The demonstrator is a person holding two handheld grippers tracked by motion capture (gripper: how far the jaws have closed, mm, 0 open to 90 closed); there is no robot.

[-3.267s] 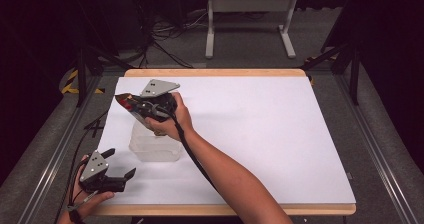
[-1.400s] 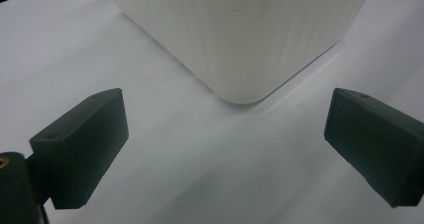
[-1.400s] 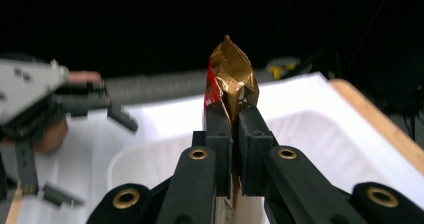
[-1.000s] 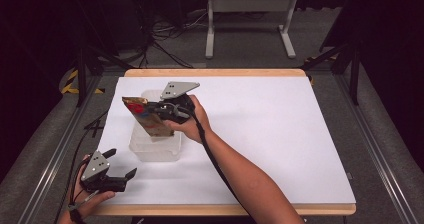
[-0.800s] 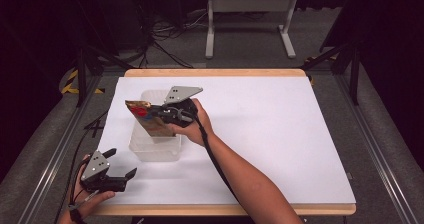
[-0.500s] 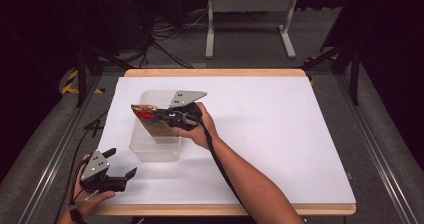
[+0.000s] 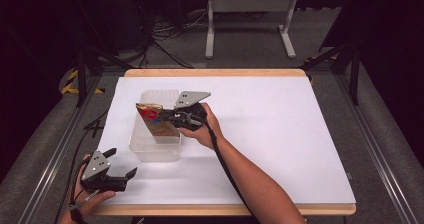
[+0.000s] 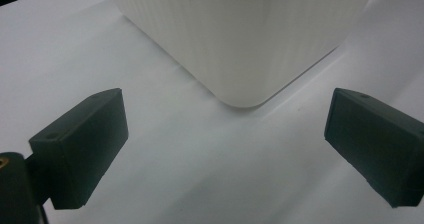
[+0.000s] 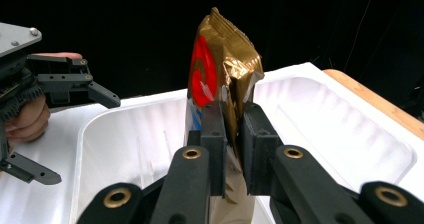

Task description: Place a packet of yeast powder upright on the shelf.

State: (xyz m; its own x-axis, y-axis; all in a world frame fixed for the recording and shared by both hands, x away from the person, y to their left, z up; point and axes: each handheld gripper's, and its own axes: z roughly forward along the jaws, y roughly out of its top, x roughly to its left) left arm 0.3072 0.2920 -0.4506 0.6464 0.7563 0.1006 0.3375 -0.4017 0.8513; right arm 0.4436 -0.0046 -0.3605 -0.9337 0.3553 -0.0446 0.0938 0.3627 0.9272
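While right tongs (image 9: pixel 231 134) pinch a pouch (image 9: pixel 225 69), the tub (image 9: pixel 350 129) sits beneath.

One snack packet (image 7: pixel 156 120), one clear plastic tub (image 7: pixel 155 149) near nine o'clock, two grippers — left (image 7: pixel 120 164) at seven o'clock, right (image 7: pixel 167 118) at the tub — on one table (image 7: pixel 280 134)

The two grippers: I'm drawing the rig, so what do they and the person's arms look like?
Both the left gripper and the right gripper are black, each topped by a grey three-cornered plate with small screws. Their jaws are blocky black pads on linkages with brass-coloured pivots. A black cable trails along the right forearm. The forearms are bare, with a dark band at the left wrist.
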